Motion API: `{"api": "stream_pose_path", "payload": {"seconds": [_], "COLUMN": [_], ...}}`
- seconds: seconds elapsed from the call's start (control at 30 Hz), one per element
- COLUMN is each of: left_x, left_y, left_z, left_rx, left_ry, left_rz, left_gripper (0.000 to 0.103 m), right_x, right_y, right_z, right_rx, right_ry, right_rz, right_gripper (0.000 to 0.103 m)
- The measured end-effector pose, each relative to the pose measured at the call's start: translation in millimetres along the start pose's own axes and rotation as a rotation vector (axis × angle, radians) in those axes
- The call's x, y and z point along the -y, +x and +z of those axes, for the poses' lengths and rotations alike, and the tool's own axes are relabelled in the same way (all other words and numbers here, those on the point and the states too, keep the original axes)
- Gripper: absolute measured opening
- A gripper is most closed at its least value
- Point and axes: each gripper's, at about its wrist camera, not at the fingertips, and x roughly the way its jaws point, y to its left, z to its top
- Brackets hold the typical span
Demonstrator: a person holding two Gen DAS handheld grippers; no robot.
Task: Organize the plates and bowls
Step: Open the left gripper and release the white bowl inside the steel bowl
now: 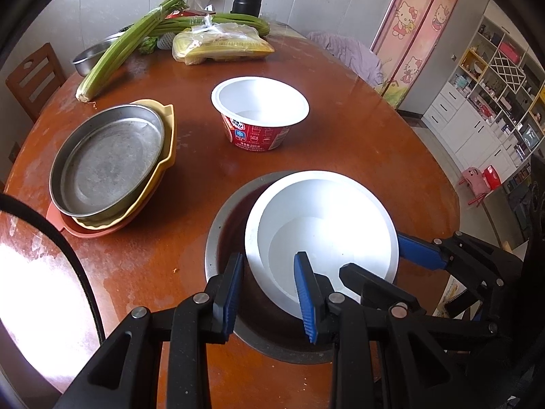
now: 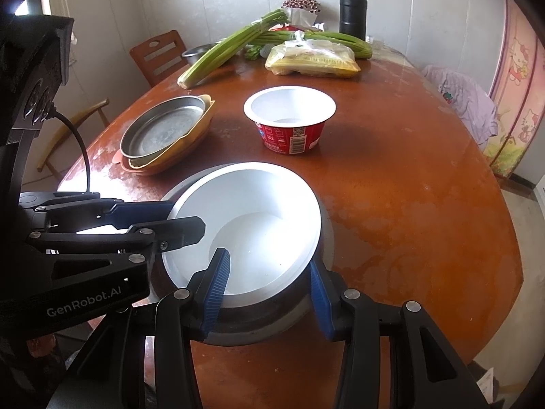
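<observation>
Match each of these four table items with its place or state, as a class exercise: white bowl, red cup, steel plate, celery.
1 white bowl
2 red cup
3 steel plate
4 celery

A lies at the table's far end
B sits inside a metal bowl
C stands alone, upright, mid-table
D tops a stack of dishes

Pairs: 1-B, 2-C, 3-D, 4-A

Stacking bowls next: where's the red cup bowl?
The red cup bowl stands alone mid-table, beyond the white bowl and right of the plate stack.
</observation>
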Motion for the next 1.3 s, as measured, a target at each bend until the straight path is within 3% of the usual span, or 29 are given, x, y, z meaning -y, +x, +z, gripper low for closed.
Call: {"api": "stream_pose_path", "payload": {"seconds": [0.5,1.3], "left_x": [4,-8], "left_y": [-8,-16], "left_z": [6,48], "left_rx": [0.019,0.066], "left_ry": [0.014,0.003], "left_rz": [0.027,0.078], "left_gripper": [0.031,0.047], "right_x": [15,32], "right_y": [-9,-12], "right_z": [7,47], "right_rx": [0.037,0.067], "right_ry": [0.04,0.05], "right_rz": [-0.02,-0.032], "right_gripper": [0.048,0.048]}}
